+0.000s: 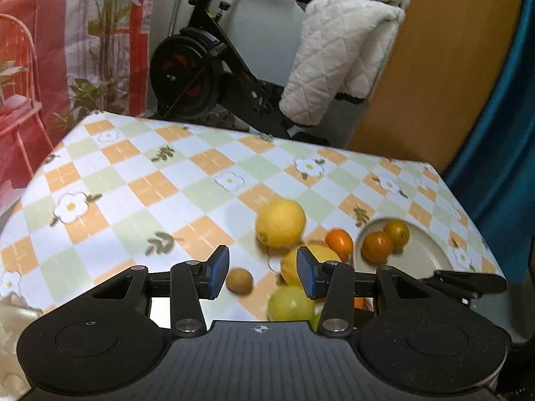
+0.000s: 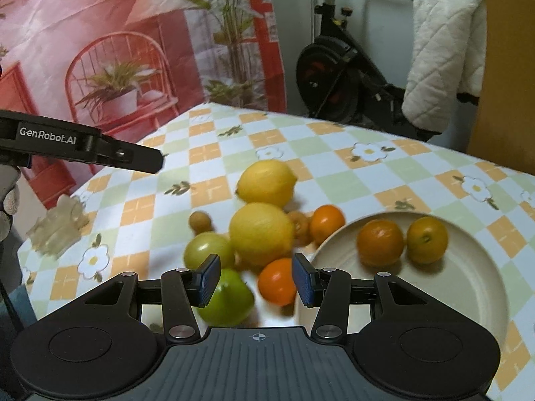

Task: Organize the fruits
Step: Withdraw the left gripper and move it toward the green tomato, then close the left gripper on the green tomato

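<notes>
Both tongs hung above the checked tablecloth with their blue pads apart and nothing between them. Nearest the right gripper lay a green apple and a small orange, both below its tips, neither touched. Just beyond sat a yellow-green fruit, a large lemon and a second lemon farther back, with a small brown fruit to their left and another orange beside the cream plate. Two oranges rested side by side on that plate. The left gripper hovered over the same heap, its fingers framing the brown fruit and a lemon ahead; its side arm showed at the left edge of the right view. Past the table stood an exercise bike draped with a white quilted cloth.
</notes>
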